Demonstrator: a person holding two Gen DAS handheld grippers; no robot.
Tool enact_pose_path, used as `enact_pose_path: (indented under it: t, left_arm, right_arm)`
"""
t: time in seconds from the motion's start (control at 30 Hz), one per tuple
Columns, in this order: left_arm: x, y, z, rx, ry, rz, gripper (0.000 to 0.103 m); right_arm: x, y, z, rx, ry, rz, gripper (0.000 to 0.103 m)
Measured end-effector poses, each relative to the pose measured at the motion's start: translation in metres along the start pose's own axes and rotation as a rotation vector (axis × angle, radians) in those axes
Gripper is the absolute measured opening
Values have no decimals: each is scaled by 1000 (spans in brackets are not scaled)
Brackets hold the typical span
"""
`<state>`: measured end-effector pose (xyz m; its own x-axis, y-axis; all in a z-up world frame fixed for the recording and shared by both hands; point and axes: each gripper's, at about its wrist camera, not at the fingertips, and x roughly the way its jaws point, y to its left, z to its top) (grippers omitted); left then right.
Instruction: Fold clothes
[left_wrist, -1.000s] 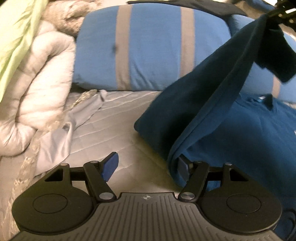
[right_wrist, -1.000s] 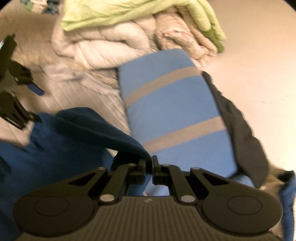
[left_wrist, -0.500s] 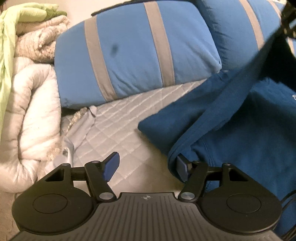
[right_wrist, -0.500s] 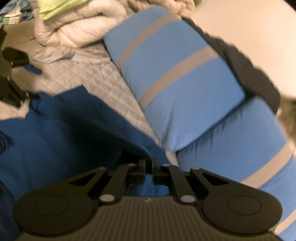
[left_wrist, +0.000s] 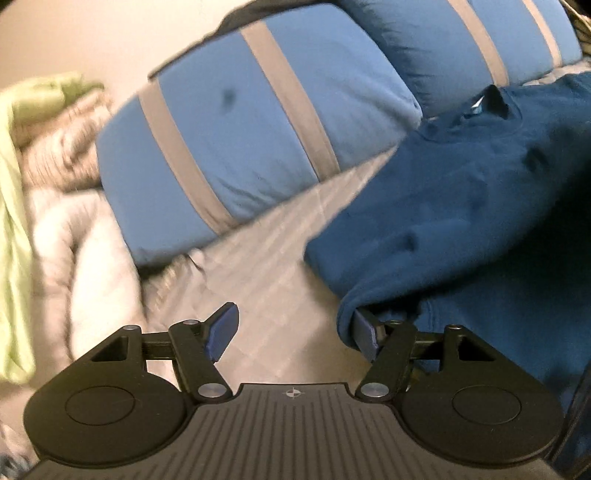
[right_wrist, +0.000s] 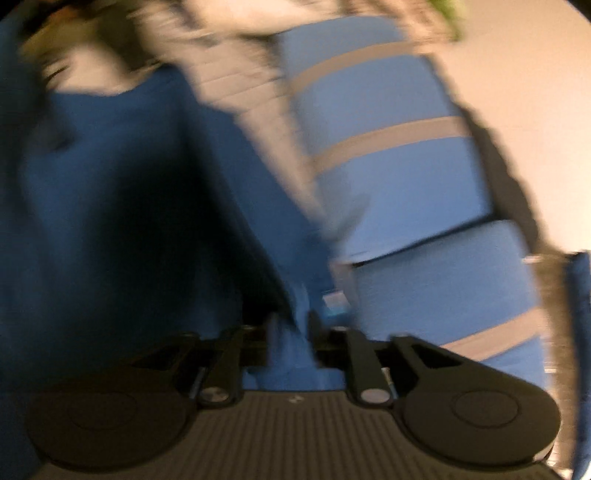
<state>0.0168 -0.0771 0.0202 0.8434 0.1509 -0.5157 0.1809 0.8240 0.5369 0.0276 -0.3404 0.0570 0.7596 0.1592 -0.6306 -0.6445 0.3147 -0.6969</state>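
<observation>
While the left wrist view is read first, the left gripper (left_wrist: 293, 334) is seen with its jaws set wide. One blue pad hangs over the bare quilted bed cover (left_wrist: 266, 266); the other pad is tucked under a rolled edge of the dark blue sweatshirt (left_wrist: 461, 192), with nothing pinched between the two. The sweatshirt lies spread on the bed, its collar toward the striped blue pillows (left_wrist: 240, 147), and a sleeve is laid slantwise across the body. A second earlier this sleeve was stretched up toward the upper right corner of this view; it is now down on the garment. A rumpled pale duvet (left_wrist: 85, 258) is heaped at the left.

In the right wrist view, which is heavily blurred, the right gripper (right_wrist: 293, 328) is seen with its jaws opening. A second ago they were clamped on the sleeve fabric; blue cloth now sits in the gap, and whether the pads are touching it cannot be told.

The change is judged as the release of the sleeve fold. One sleeve is taken as folded in; the remaining folds of the body are judged outstanding.
</observation>
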Motion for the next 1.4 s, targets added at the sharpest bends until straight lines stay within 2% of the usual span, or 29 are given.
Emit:
enact_pose_path:
  t: [0.03,0.07,0.17,0.33,0.47,0.53,0.63,0.9,1.0,1.03,1.07,1.13,1.4]
  left_arm:
    - [-1,1,-2,-11,2,-8,67]
    - [-1,1,-3,-17,6,-11,67]
    - [-3,1,-3,-16,14,-22,66]
    - [-3,5,-3,-20,9,-45,67]
    - [-2,6,-6,-33,5,-55,67]
    - [0,5,-7,-33,9,-53,67]
    - [2,3,-7,-31,18,-46,67]
    - [1,5,-6,-41,25,-49,67]
    - [2,5,-6,-30,24,-51,67]
    - [2,5,-5,-27,23,-52,67]
    - [2,5,-5,-23,22,-53,67]
    - [3,6,-3,-15,17,-55,67]
    - [-3,-2,11,53,-40,-65,67]
  right_arm:
    - [-1,10,-7,-13,7,29,65]
    - [-4,15,-14,-15,15,52,70]
    - [-16,21,-39,6,37,118,74]
    - [-57,0,-76,88,66,263,78]
    - [-90,-18,-94,130,53,380,80]
    - [-96,-22,-103,202,2,402,80]
    - [-77,-18,-113,328,-42,360,77]
    - [4,13,-99,205,-30,199,60]
    - [26,20,-97,143,-26,163,48]
    - [31,22,-97,126,-23,164,37]
    - [35,23,-97,114,-23,169,18]
    - [36,25,-96,86,-27,160,11]
    - [3,5,-102,-27,6,19,9]
